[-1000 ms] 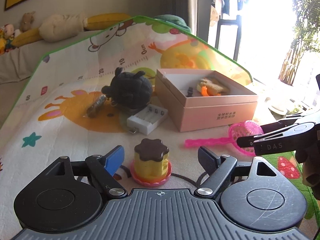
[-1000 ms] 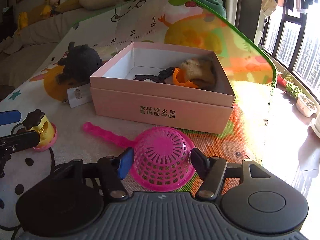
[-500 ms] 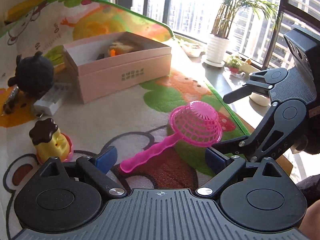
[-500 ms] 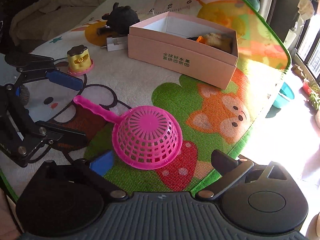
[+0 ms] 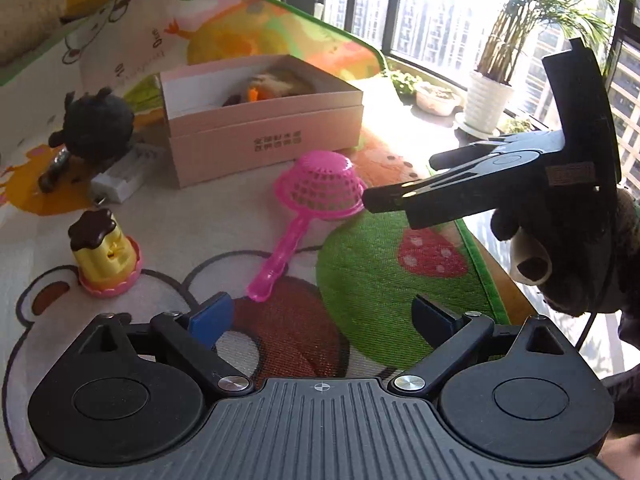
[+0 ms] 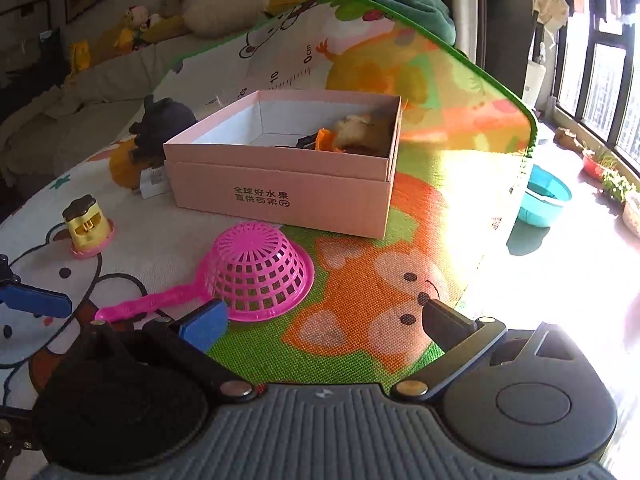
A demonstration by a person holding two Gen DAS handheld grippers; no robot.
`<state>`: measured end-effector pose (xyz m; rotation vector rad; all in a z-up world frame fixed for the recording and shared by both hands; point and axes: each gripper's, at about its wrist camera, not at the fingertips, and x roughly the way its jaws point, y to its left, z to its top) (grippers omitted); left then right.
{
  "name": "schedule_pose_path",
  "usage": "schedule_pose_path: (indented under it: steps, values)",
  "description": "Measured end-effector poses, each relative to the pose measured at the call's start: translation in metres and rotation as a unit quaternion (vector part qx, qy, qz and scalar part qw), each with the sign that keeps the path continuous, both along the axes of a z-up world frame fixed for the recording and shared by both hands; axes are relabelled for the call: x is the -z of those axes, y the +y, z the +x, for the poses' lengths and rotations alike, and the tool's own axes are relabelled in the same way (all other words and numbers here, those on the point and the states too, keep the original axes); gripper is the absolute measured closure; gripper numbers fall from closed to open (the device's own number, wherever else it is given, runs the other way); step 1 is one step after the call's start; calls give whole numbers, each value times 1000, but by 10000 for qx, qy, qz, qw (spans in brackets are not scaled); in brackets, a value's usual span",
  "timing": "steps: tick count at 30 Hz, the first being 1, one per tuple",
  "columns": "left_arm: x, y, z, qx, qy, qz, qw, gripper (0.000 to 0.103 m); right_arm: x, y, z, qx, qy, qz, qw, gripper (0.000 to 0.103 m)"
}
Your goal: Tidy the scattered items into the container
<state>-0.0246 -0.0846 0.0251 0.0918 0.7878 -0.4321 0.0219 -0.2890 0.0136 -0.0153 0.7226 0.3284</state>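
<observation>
The left gripper was opening its jaws, the right gripper stood wide, both empty; the pink plastic lattice strainer lay upturned on the mat, near its right edge before the cardboard box

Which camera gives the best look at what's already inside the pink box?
The right wrist view: it looks into the pink box and shows an orange piece beside a fuzzy tan toy. In the left wrist view they look smaller and blurrier.

Black ribbed left tool, blue pads, silver screws; right tool alike; possibly dark glove.
</observation>
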Motion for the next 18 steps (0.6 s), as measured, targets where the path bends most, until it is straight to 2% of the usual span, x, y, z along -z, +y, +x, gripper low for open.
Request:
schedule_pose_path:
  steps: [3, 5, 7, 12, 15, 18]
  values:
    - [4, 6, 12, -300, -54, 53, 9995, 2, 7, -18, 4, 196, 619, 1202, 9906, 0]
    - [8, 6, 16, -397, -175, 269, 9987, 2, 9, -20, -1, 426, 605, 1467, 9864, 0]
    - [13, 8, 17, -350, -248, 389, 9983, 2, 10, -16, -3, 575, 587, 1483, 9855, 0]
    - [26, 21, 12, -394, -409, 276, 9980, 0, 11, 14, -6, 868, 465, 695, 9927, 0]
    - [26, 27, 10, -405, -449, 73, 9981, 0, 12, 33, -10, 1114, 409, 238, 9926, 0]
    - [26, 28, 14, -397, -446, 5, 9982, 0, 14, 50, -5, 1135, 495, -370, 9916, 0]
